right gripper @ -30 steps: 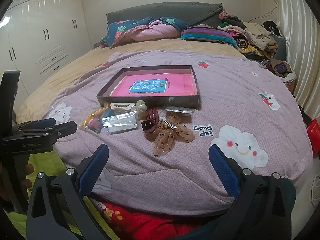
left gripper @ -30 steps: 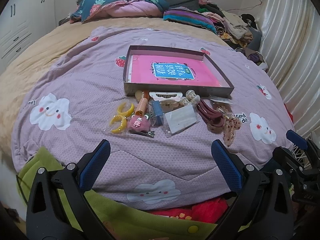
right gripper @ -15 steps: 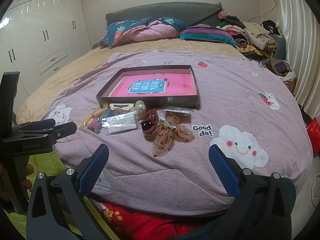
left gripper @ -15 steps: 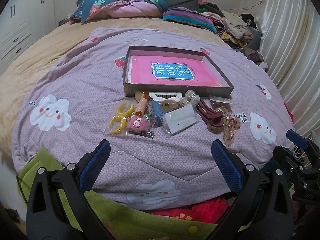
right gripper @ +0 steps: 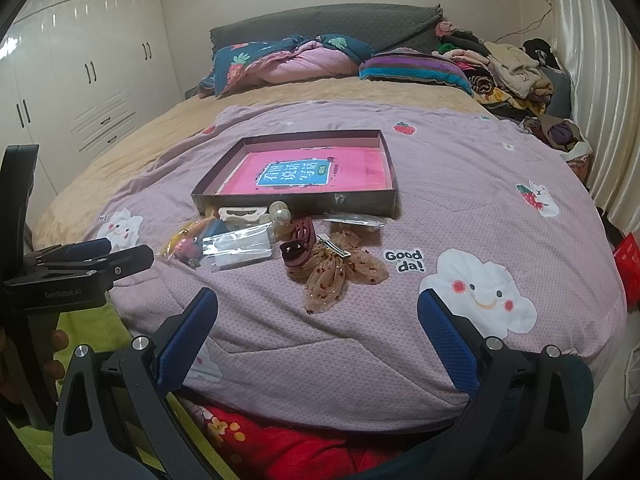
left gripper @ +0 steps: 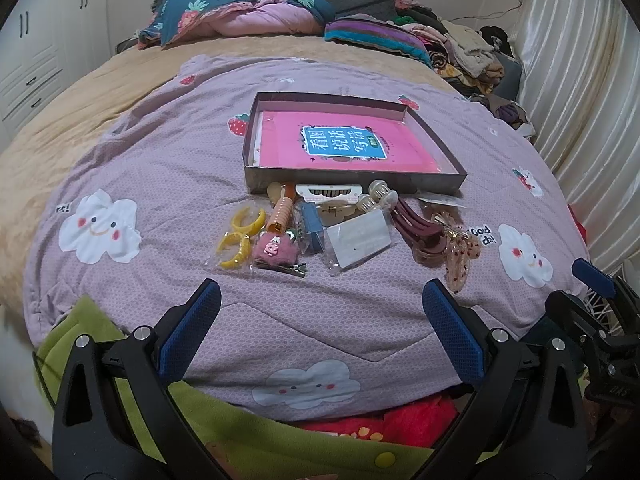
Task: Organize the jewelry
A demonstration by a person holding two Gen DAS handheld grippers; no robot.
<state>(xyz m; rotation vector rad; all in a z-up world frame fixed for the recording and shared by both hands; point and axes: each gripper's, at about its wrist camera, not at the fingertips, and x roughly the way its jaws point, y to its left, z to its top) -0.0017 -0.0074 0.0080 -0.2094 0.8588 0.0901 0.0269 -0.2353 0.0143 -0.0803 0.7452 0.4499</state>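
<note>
A shallow dark box [left gripper: 436, 182] [right gripper: 360, 202] with a pink book [left gripper: 344, 146] inside lies on the purple quilt. In front of it lies a heap of hair accessories: yellow clips [left gripper: 240, 240], a pink fuzzy clip [left gripper: 276, 250], a white claw clip [left gripper: 328, 193], a clear packet [left gripper: 358, 238] [right gripper: 240, 246], a maroon claw clip [left gripper: 420, 232] [right gripper: 298, 240] and a tan mesh bow [left gripper: 460, 258] [right gripper: 332, 274]. My left gripper [left gripper: 320, 332] is open and empty, short of the heap. My right gripper [right gripper: 318, 330] is open and empty, near the bow.
The quilt [left gripper: 160, 184] covers a bed with pillows [left gripper: 240, 12] and piled clothes [left gripper: 460, 52] at the head. A curtain [left gripper: 580, 100] hangs on the right, wardrobes [right gripper: 80, 80] on the left. Green and red cloth [left gripper: 240, 432] lies at the near bed edge.
Both views have shifted very slightly; nothing on the bed has moved and both grippers stay open.
</note>
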